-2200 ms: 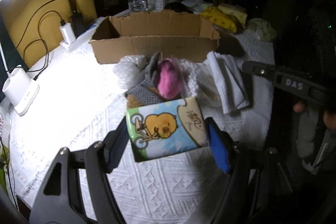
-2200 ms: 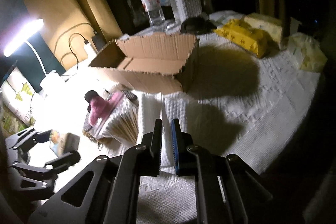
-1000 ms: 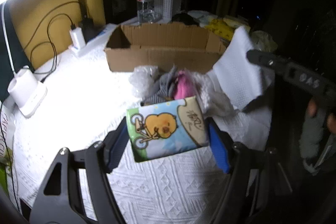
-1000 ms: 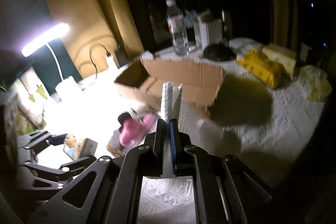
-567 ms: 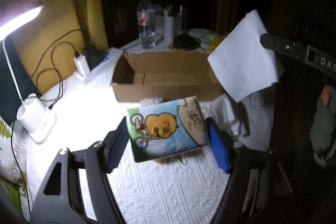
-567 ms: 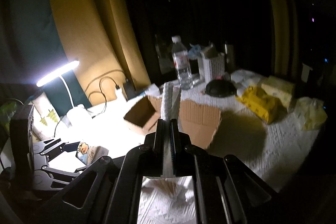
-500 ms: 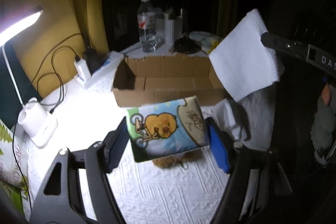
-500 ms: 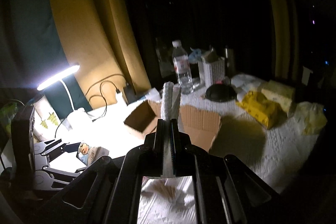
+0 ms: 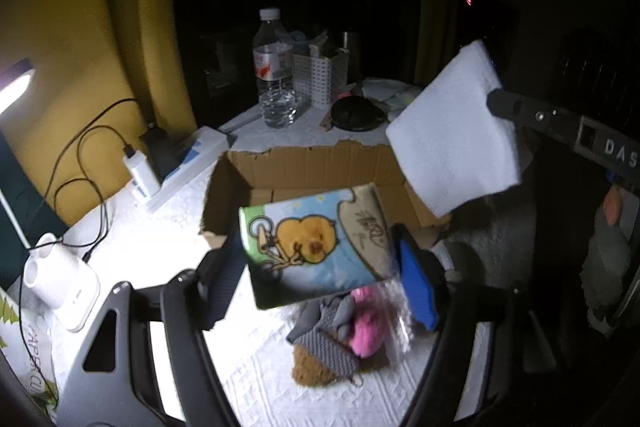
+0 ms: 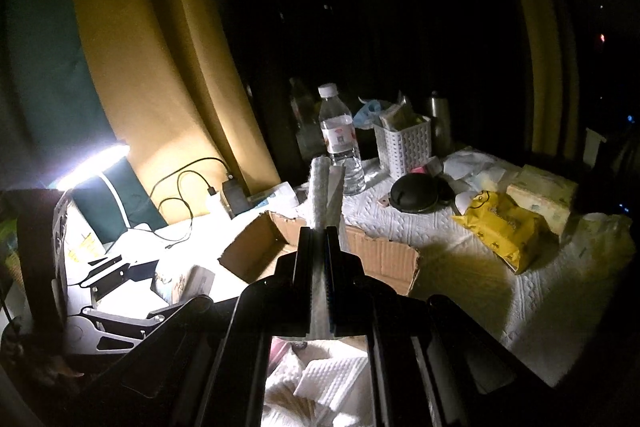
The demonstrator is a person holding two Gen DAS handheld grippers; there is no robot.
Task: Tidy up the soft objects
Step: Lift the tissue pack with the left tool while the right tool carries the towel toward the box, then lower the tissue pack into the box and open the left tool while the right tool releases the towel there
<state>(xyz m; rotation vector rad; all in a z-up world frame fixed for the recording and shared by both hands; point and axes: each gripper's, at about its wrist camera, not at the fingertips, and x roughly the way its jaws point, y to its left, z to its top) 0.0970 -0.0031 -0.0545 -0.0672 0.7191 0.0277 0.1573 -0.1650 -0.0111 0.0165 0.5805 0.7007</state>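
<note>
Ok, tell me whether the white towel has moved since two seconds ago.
Yes. The white towel, shut in the right gripper, rose off the table to hang above the cardboard box.

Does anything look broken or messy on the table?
Yes. The cardboard box has a ragged, torn top edge, and a jumbled heap of soft things, grey knit, pink and brown fluff, lies loose on the tablecloth in front of it.
</note>
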